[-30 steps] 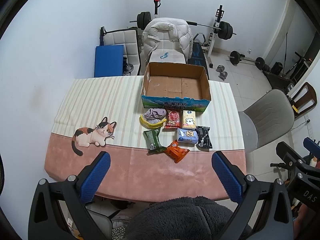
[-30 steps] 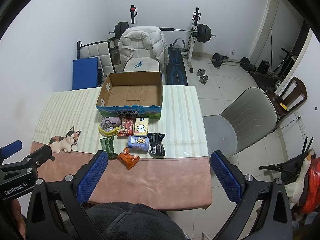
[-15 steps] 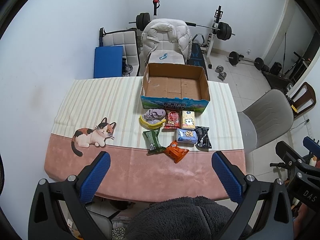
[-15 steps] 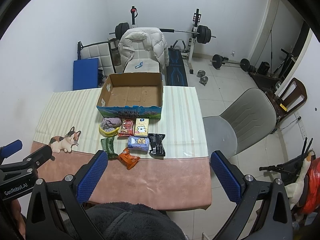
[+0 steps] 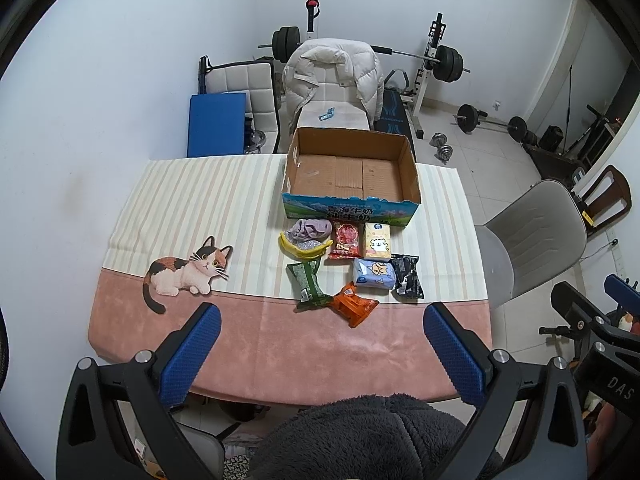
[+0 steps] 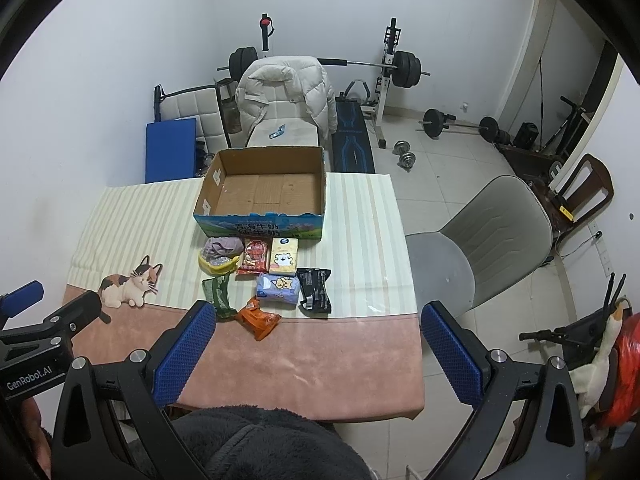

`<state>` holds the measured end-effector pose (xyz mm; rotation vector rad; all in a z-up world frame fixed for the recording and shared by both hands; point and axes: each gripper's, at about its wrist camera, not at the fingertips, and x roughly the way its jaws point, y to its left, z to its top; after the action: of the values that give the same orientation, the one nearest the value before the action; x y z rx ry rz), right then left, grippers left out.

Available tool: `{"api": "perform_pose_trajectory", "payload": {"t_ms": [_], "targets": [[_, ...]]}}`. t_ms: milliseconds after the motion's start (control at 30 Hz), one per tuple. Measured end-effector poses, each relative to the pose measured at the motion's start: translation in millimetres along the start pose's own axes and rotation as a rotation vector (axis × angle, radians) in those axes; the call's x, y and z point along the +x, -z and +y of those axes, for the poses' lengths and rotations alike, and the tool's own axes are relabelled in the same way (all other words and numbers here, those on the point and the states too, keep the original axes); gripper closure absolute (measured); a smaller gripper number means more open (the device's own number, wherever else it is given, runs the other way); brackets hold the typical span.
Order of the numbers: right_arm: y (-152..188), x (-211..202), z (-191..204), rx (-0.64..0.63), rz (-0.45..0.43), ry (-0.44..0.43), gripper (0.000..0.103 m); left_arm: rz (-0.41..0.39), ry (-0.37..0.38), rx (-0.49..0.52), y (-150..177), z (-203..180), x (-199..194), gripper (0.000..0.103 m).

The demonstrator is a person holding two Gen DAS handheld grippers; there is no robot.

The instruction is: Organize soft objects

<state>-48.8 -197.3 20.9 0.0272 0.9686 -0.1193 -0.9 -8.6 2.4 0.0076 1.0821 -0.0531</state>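
1. The left gripper (image 5: pixel 322 354) is held up high over the near edge of the table (image 5: pixel 280 352). Its two blue fingers (image 5: pixel 190 354) are spread wide apart and hold nothing.
2. The right gripper (image 6: pixel 318 354) is up high too, with its fingers (image 6: pixel 450 354) spread wide and nothing between them.
3. An open cardboard box (image 5: pixel 350 174) sits on the far side of the table, at about 12 o'clock from the left gripper. Nothing can be seen inside it.
4. The soft packs lie in a bunch just in front of the box, between the box and the grippers.
5. Right by the box front there is a row of three things. A purple cloth (image 5: pixel 308 229) sits on a yellow bag (image 5: pixel 305 246). At its 3 o'clock lies a red snack pack (image 5: pixel 346 239). Next comes a yellow tissue pack (image 5: pixel 377 242) with a white bear on it.
6. A second row lies nearer to the grippers. There is a green pack (image 5: pixel 308 286), then a blue tissue pack (image 5: pixel 374 274), then a black pack (image 5: pixel 407 276) at the blue one's 3 o'clock, touching it.
7. An orange pack (image 5: pixel 354 305) lies nearest of all, where the striped cloth turns pink. It touches the green pack.
8. A cat picture (image 5: pixel 188 274) is on the tablecloth, at about 9 o'clock from the packs and well apart from them.
9. A grey chair (image 6: pixel 480 248) stands at 3 o'clock beside the table.
10. A white puffy coat (image 5: pixel 332 70) hangs on a chair behind the box.
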Motion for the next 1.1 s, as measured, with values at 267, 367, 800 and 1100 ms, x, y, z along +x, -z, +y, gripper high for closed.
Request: {"api": "perform_pose_trajectory", "payload": {"t_ms": [267,367,800,1100], "targets": [[-16,70,-3,-0.056,0.044,-0.050,0.000,0.057,-0.014,-0.064,-23,26,75,0.000],[-24,133,3,-0.102,0.132,-0.060,0.000,0.142,-0.009,-0.112,-28,43,133,0.000],[6,434,-16,0.044,0.562,-0.071,0.013,0.511,-0.003,-0.181,-6,69,383,0.027],[28,514,-19,0.114,0.669,-0.085,0.017,0.648,0.026,-0.215,17,66,471,0.046]]}}
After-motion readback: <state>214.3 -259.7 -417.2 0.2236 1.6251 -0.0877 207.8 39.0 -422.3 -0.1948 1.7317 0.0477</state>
